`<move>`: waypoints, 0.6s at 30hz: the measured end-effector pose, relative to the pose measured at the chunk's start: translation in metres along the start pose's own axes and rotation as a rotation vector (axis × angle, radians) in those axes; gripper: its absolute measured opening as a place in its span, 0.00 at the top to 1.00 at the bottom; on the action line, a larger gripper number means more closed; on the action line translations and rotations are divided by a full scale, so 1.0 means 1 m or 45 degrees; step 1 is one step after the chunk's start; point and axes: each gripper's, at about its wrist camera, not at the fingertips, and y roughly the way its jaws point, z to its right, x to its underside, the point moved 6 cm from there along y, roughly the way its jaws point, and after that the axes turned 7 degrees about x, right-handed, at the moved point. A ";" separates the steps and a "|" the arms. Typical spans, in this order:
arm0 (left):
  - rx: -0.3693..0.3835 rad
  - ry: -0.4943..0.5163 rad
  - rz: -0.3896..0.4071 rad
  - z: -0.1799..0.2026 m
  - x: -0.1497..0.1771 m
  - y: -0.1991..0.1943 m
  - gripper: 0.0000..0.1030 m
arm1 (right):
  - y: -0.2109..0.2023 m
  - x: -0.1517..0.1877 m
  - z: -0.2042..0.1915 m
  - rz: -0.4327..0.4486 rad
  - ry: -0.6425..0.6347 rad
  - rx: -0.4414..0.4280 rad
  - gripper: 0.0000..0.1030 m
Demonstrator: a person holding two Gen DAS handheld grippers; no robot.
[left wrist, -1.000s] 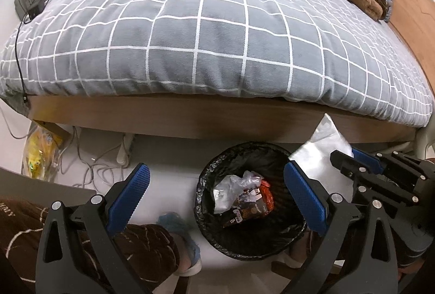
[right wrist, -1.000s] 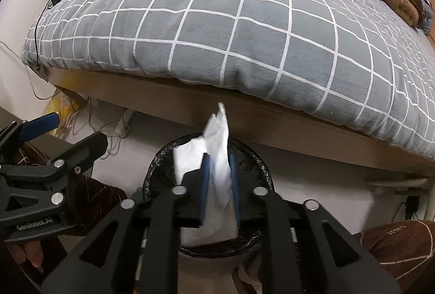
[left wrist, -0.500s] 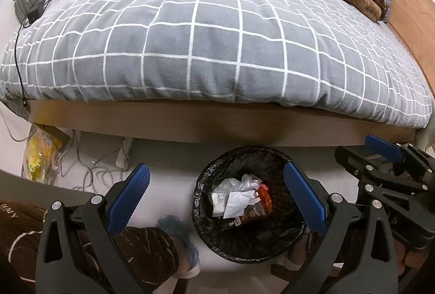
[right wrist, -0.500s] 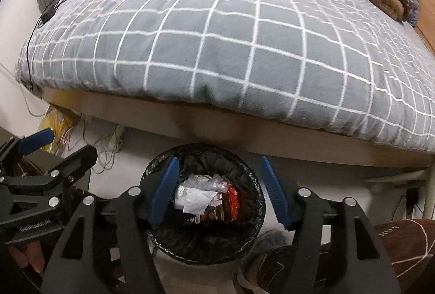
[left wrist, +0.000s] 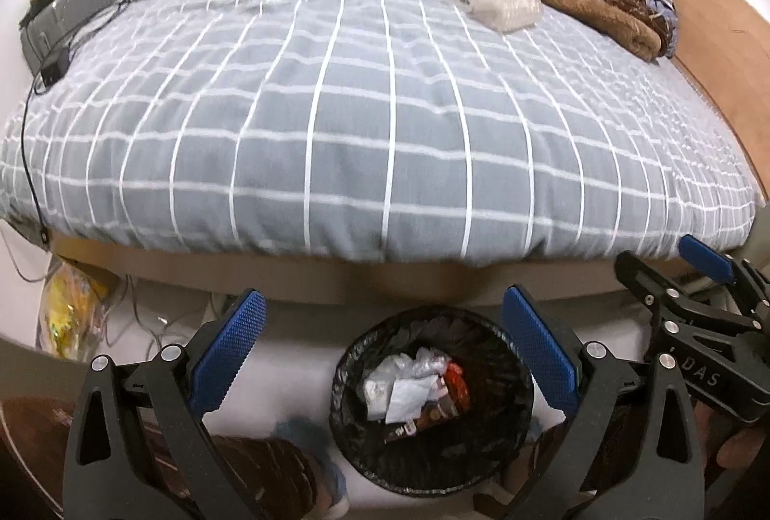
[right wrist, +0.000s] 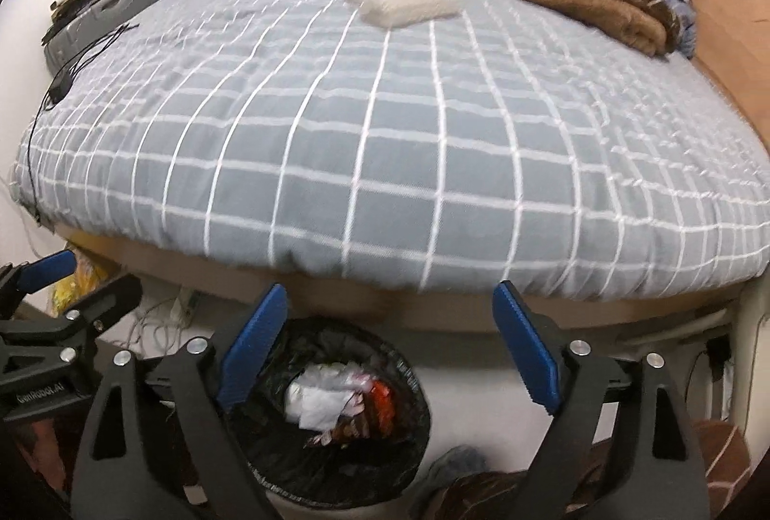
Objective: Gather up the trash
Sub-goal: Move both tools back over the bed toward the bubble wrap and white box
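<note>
now both grippers hang over the black-lined bin (left wrist: 433, 404) at the bottom centre of each frame. the right gripper (right wrist: 390, 356) has its jaws opening wide with nothing between them. the left gripper (left wrist: 385, 351) is spread wide and empty. white crumpled trash (left wrist: 404, 390) lies inside the bin. a clear plastic wrapper (right wrist: 409, 3) rests on the grey checked duvet (left wrist: 375, 125) at the upper centre.

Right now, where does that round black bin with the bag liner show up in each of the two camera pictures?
Left wrist view: the round black bag-lined bin sits bottom centre, on the floor below the bed edge.
Right wrist view: the bin sits at the bottom, left of centre, partly behind a blue-padded finger.
Shared landmark: the crumpled white paper lying on top of the trash inside it.
</note>
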 end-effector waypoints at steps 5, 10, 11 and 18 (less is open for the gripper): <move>-0.002 0.025 0.051 0.004 -0.024 -0.001 0.06 | -0.002 -0.024 0.014 0.086 0.031 0.049 0.09; -0.014 0.054 0.105 0.007 -0.051 0.003 0.06 | 0.002 -0.048 0.025 0.133 0.057 0.071 0.07; -0.014 0.054 0.115 0.006 -0.057 0.004 0.06 | 0.003 -0.051 0.026 0.138 0.059 0.074 0.07; -0.012 0.040 0.133 0.003 -0.084 0.020 0.06 | 0.024 -0.088 0.039 0.165 0.092 0.109 0.07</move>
